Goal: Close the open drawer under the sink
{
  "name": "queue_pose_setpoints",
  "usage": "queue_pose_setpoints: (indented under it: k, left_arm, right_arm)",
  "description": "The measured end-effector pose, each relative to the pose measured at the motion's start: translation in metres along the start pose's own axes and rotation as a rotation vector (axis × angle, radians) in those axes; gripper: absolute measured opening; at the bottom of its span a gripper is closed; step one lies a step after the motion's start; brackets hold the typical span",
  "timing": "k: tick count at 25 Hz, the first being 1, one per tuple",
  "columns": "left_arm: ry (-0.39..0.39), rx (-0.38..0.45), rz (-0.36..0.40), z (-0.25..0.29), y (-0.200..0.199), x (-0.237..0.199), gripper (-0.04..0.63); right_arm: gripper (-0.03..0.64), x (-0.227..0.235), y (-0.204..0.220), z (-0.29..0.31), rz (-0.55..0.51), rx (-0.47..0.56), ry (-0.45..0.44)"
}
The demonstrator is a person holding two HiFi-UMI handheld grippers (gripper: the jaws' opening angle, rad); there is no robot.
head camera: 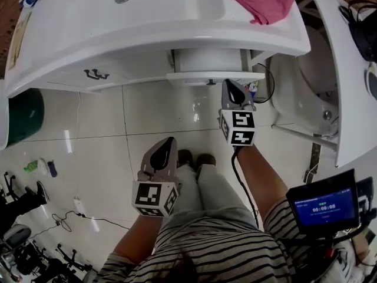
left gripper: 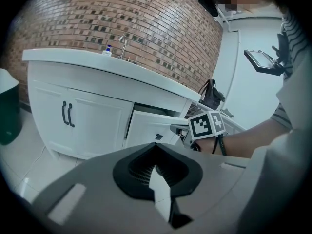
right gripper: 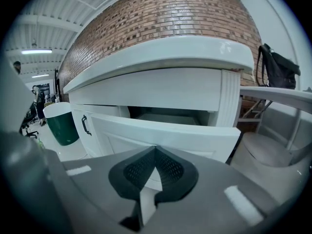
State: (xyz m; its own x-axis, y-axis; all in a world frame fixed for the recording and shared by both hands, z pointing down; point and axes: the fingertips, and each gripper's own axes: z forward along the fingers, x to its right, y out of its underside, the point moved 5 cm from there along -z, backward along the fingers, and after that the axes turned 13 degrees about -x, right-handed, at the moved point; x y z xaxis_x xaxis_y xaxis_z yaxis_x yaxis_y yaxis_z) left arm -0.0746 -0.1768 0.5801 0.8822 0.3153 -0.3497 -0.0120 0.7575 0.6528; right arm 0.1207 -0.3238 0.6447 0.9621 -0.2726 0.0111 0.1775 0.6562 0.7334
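The white drawer [head camera: 213, 75] under the sink counter [head camera: 147, 37] stands pulled out a short way, with a small dark knob [head camera: 210, 82] on its front. My right gripper [head camera: 229, 84] is shut and empty. Its tip is right at the drawer front, to the right of the knob; I cannot tell if it touches. In the right gripper view the drawer front [right gripper: 165, 130] fills the space just beyond the shut jaws [right gripper: 155, 149]. My left gripper [head camera: 171, 140] is shut and empty, held lower over the floor, well short of the vanity. The left gripper view shows the drawer [left gripper: 152, 127] ahead.
Two cabinet doors with dark handles [head camera: 96, 74] are left of the drawer. A pink cloth [head camera: 261, 0] lies on the counter. A green bin [head camera: 20, 115] stands at the left and a toilet [head camera: 306, 93] at the right. A small screen [head camera: 326, 205] sits by my right side.
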Motion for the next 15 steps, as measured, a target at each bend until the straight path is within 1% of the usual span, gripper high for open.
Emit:
queue_pose_setpoints:
  k: [5,11,15]
  left_arm:
    - [-0.001,0.004,0.005,0.002,-0.003,-0.002,0.012]
    - [-0.008,-0.002,0.004,0.000,-0.004,-0.004,0.012]
    - [-0.009,-0.007,0.007,-0.001,-0.004,-0.004,0.012]
  right_arm:
    - [0.000,0.002,-0.007,0.009,0.005,0.004,0.002]
    - [0.000,0.007,-0.018,0.017,-0.017,0.010,0.011]
    - [0.000,0.008,-0.021,0.017,0.001,0.014,0.010]
